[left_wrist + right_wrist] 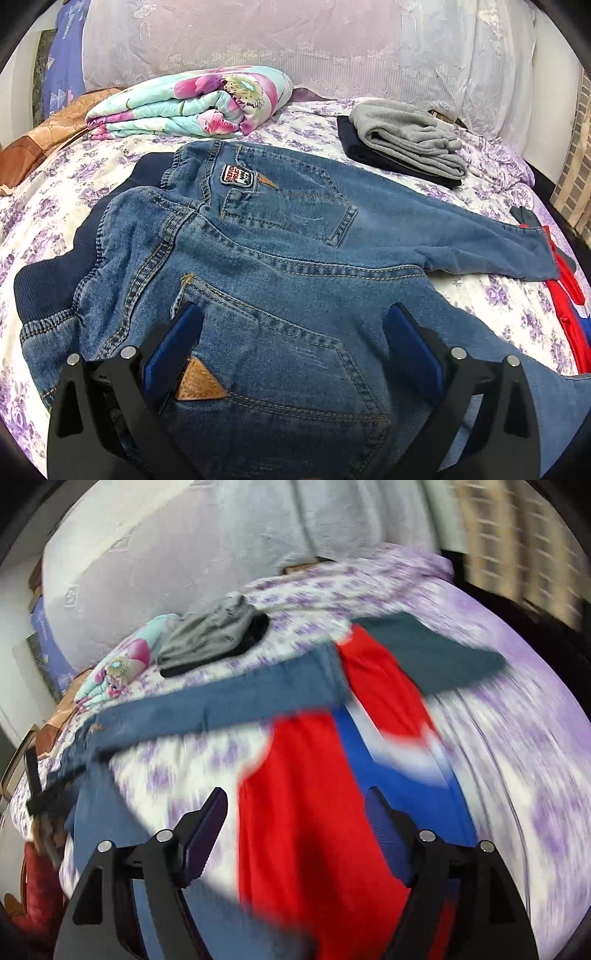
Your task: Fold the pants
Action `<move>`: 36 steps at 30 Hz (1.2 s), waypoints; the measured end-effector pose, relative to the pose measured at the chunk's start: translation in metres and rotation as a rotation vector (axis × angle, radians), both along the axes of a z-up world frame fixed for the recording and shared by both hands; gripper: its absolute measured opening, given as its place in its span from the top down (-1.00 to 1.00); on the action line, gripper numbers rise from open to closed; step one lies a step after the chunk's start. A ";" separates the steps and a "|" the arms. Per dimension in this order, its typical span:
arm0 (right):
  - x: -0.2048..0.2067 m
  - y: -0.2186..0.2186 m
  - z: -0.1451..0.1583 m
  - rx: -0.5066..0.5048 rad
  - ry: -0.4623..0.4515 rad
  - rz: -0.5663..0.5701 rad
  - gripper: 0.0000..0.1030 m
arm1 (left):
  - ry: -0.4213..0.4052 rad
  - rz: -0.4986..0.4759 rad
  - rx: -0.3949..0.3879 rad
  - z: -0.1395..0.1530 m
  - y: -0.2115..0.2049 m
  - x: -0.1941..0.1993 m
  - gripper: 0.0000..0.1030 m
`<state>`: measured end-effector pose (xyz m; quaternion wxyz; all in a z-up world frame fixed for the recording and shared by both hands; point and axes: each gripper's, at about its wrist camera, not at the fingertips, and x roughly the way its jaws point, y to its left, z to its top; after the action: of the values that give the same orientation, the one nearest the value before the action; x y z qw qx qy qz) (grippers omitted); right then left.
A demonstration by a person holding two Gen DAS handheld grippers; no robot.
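Blue jeans (pixel 280 236) lie spread back side up on the bed, dark ribbed waistband (pixel 40 280) at the left, one leg stretching right to its hem (pixel 535 254). My left gripper (pixel 291 317) is open, hovering over the near back pocket with its tan triangle patch (pixel 199 382). In the blurred right wrist view, the jeans leg (pixel 221 701) runs across the bed. My right gripper (pixel 295 805) is open over a red and blue garment (pixel 314 812), holding nothing.
The bed has a purple-flowered sheet (pixel 498 306). A folded floral quilt (pixel 192 103) lies at the back left. Folded grey and dark clothes (pixel 406 144) are stacked at the back right. A dark teal garment (pixel 432 653) lies beyond the red one. The bed edge is at right.
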<state>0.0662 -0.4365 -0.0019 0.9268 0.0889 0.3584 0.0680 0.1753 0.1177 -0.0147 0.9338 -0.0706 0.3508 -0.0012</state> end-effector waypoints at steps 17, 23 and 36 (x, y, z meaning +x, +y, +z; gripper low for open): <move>-0.082 0.037 -0.017 -0.065 -0.184 0.088 0.85 | -0.022 -0.007 -0.050 0.000 0.007 -0.015 -0.91; -0.024 -0.024 0.056 -0.127 -0.264 -0.059 1.00 | -0.014 0.023 0.050 0.002 -0.001 -0.036 -0.91; 0.003 0.021 0.006 -0.040 -0.131 0.128 -0.26 | -0.031 -0.040 0.282 0.028 -0.014 -0.039 -0.91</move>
<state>0.0694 -0.4154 0.0037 0.9437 0.0427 0.3030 0.1257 0.1368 0.1040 0.0128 0.9395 0.0682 0.3345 0.0285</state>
